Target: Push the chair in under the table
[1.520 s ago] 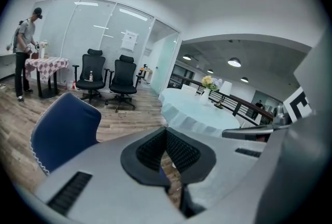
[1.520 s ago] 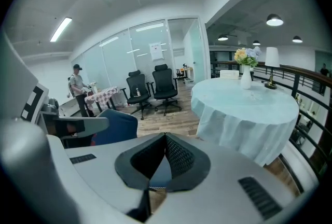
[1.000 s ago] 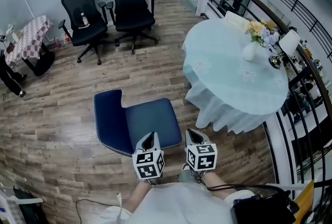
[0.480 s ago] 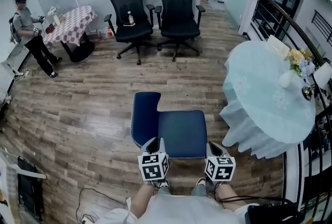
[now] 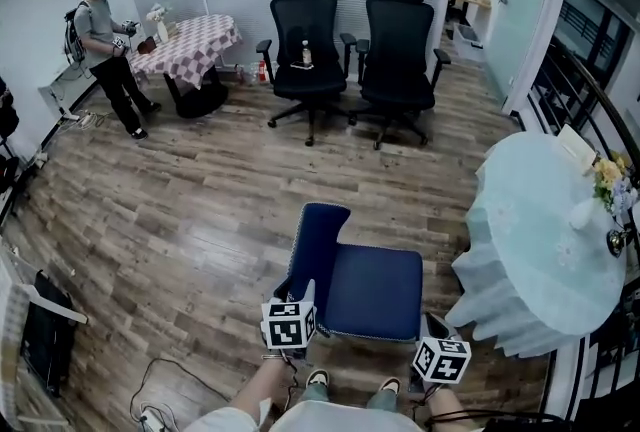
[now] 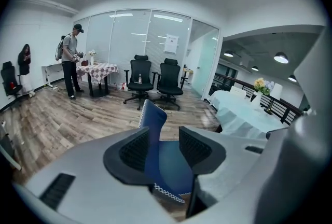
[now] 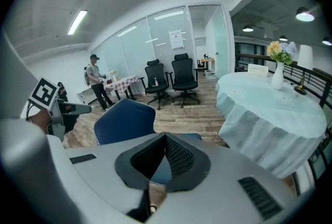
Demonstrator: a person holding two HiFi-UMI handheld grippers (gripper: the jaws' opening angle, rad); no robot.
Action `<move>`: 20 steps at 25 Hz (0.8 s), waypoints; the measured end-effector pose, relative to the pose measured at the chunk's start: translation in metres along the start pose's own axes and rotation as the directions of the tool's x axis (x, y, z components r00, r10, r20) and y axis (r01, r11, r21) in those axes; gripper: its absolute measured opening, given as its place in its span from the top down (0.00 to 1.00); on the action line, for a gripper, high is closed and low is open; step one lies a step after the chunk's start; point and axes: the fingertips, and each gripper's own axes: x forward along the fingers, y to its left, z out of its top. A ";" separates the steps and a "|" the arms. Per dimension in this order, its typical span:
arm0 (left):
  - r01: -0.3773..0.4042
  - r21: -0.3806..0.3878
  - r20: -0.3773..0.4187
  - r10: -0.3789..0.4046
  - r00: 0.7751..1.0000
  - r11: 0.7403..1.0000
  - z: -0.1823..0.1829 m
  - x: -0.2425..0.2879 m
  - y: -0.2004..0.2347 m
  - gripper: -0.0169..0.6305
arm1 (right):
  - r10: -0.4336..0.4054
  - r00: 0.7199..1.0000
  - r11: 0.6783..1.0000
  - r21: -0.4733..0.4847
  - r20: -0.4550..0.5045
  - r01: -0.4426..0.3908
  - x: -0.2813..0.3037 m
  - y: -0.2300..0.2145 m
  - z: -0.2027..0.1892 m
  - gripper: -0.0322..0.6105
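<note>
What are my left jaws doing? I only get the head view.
Observer: The left gripper is open and its jaws have just been opening. The chair shows through the gap, with no pad pressing it.
Operator: And the right?
Observer: The right gripper is shut, tips together, nothing held.
Operator: Anyone I can't see?
Observer: A second person stands by the far left wall.

Head view steeply down, gripper views low, facing forward, all share chair [image 5: 375, 292]
</note>
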 end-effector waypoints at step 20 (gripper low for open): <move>0.048 -0.004 -0.181 -0.048 0.982 0.999 -0.029 0.098 0.057 0.64 | -0.113 0.992 0.992 0.049 -0.058 0.115 0.034 -0.006 -0.009 0.92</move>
